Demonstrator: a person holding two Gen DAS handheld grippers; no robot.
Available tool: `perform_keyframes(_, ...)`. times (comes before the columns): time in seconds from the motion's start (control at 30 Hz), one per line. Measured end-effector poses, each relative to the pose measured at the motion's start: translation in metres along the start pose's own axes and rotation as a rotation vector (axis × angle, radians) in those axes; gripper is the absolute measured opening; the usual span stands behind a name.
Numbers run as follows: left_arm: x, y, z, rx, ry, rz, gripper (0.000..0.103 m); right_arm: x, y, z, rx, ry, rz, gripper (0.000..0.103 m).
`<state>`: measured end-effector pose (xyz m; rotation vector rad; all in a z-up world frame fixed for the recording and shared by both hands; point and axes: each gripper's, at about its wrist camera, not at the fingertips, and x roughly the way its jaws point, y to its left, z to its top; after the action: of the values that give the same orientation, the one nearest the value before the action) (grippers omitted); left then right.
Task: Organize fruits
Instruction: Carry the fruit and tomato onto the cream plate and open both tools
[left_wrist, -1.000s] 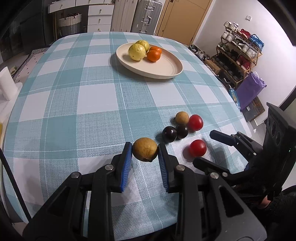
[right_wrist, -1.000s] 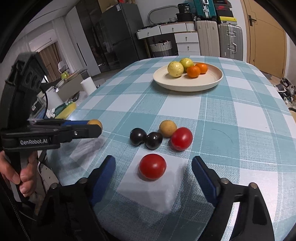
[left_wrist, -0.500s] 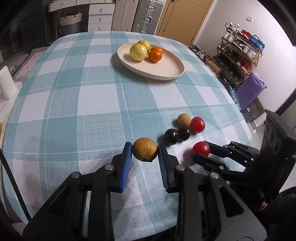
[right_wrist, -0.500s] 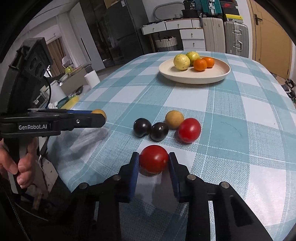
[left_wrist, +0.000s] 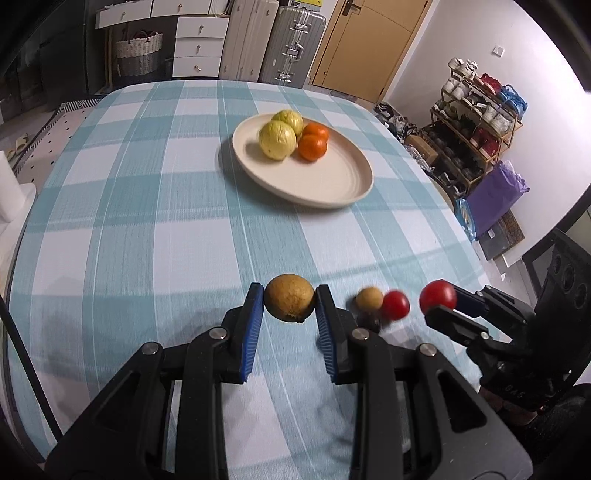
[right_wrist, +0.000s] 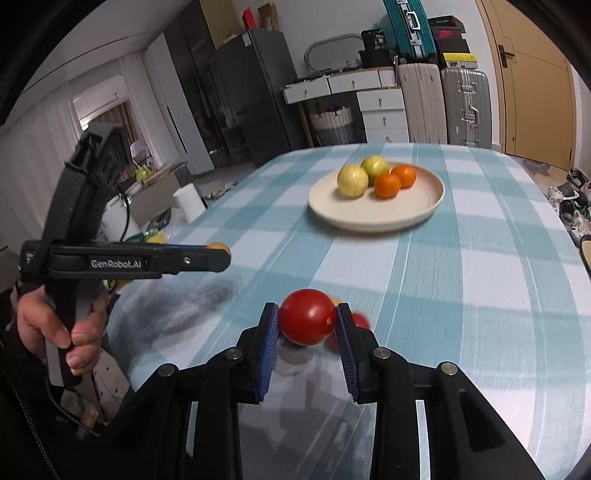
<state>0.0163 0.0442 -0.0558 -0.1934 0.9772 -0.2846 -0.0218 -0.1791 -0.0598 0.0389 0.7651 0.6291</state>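
Left wrist view.
- Left tongs: blue pads pinching a brown round fruit, carried clear of the worktop.
- Plate: cream, on the checked cloth, well apart from the tongs, ahead and slightly right along their line. Holds two yellow-green fruits and two oranges, crowded to its far-left part; near and right parts bare.
- Loose fruit on the cloth, just right of the left tongs: one small tan fruit, one red fruit, one dark fruit partly hidden behind the pad.
- Right tongs: at the right edge, pinching a red tomato.

Right wrist view.
- Right tongs: pads pressed on the red tomato, raised above the cloth.
- Plate: ahead and a little right, well apart.
- Left tongs: seen side-on at left, gripped by a hand, a yellowish fruit just showing at the tip.

Judgement: both loads lie the same way from the plate. Neither tongs is clearly nearer. The bare near side suits both drops, one after the other.
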Motion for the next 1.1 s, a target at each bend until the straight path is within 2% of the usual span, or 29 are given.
perform_keyframes(0.23,0.013,0.002,0.036,-0.018,-0.015,-0.018,0.026,0.006,-0.019,0.031,0.027,-0.023,0.009,0.032)
perform_keyframes(0.7,0.051,-0.018,0.113,0.012,-0.014,-0.052,0.026,0.03,-0.051,0.095,0.047,-0.055,0.022,0.032)
perform_keyframes(1.1,0.098,-0.044,0.182,0.021,0.006,-0.097,0.026,0.065,-0.099,0.126,0.08,-0.025,-0.049,0.032)
